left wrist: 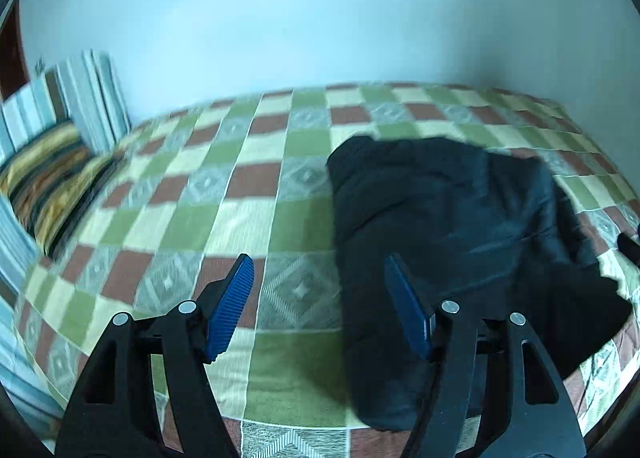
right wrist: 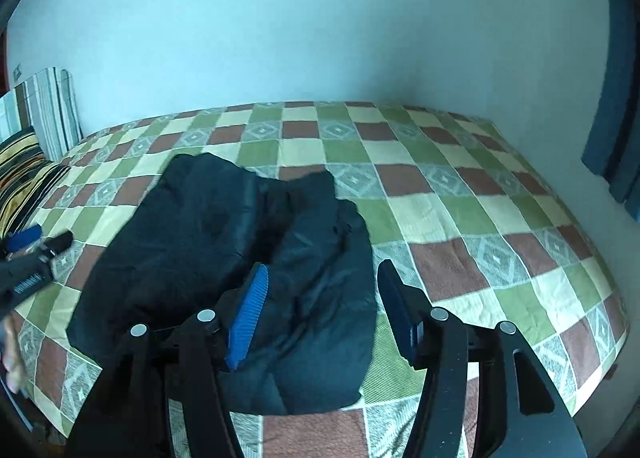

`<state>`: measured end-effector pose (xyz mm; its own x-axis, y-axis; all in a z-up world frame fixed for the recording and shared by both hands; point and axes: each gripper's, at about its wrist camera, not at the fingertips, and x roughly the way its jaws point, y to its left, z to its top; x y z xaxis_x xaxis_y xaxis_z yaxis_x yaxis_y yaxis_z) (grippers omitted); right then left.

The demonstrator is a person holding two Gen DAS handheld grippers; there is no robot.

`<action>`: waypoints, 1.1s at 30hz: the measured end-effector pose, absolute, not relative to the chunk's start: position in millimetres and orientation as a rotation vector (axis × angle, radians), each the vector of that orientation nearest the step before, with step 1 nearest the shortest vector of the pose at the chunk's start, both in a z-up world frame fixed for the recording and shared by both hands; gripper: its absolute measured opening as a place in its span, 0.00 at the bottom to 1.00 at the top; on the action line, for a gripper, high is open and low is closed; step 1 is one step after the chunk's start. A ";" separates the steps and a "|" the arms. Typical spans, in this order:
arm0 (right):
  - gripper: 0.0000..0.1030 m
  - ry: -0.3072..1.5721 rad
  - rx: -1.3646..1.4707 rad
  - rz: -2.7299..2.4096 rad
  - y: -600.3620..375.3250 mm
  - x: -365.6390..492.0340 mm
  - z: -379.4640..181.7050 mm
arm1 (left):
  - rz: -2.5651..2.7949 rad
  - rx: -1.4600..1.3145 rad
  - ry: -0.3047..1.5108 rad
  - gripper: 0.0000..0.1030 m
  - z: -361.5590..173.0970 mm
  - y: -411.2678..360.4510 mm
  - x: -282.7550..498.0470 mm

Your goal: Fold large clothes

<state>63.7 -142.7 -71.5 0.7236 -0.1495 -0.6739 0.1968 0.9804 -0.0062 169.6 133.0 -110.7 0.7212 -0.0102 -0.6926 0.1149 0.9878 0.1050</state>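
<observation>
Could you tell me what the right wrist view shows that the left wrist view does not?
Only the right wrist view shows the blue curtain and the left hand-held gripper seen from the side. Only the left wrist view shows that gripper's open jaws head-on. Both share the dark garment lying on the checkered bedspread, the striped pillows and the pale wall.

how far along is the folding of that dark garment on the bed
Mostly done, it seems: the dark garment lies as a thick, doubled-over bundle on the checkered bedspread, though its edges look loose and uneven. Nothing is in hand: the left gripper and right gripper are both open above it, holding no cloth. What may remain is a final fold or tidying the ragged edge.
</observation>
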 end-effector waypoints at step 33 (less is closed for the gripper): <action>0.06 0.981 -0.055 -0.088 -76.0 107.6 -146.6 | -0.115 0.062 0.875 0.66 -171.7 149.6 189.6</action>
